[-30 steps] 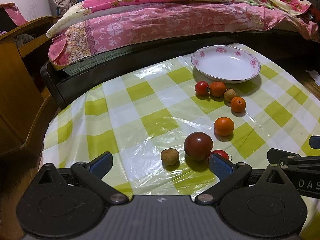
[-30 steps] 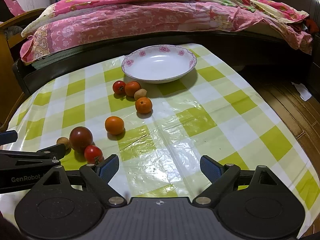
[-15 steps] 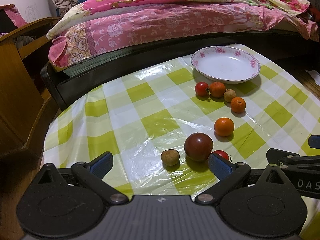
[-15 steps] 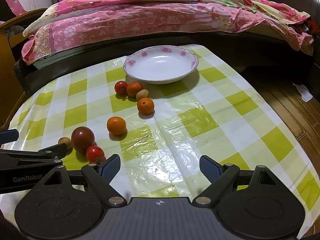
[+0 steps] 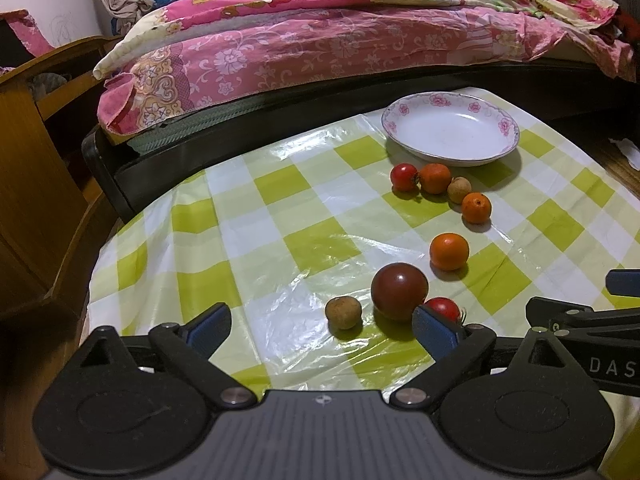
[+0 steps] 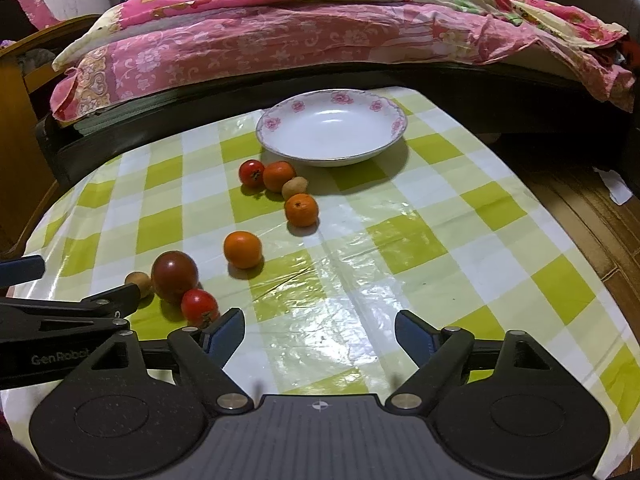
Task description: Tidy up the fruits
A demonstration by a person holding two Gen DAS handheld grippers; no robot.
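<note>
Several fruits lie on the green-checked tablecloth [image 5: 256, 240]. A brown longan [image 5: 343, 312], a dark red tomato [image 5: 399, 291] and a small red tomato [image 5: 443, 309] sit just ahead of my left gripper [image 5: 322, 326], which is open and empty. Further off are an orange [image 5: 449, 251] and a cluster of a red tomato [image 6: 252, 173], two oranges [image 6: 279, 176] [image 6: 301, 210] and a longan [image 6: 294, 188], next to an empty flowered white plate [image 6: 276, 124]. My right gripper [image 6: 320, 330] is wide but its jaws are closing, with only bare cloth between them.
A bed with a pink floral quilt [image 5: 320, 48] runs along the table's far edge. Wooden furniture [image 5: 36, 168] stands to the left and wooden floor [image 6: 580, 208] shows to the right. Each gripper's side shows at the other view's edge.
The right gripper's fingers have drawn slightly closer together. Both hands and all the fruits stay where they were.
</note>
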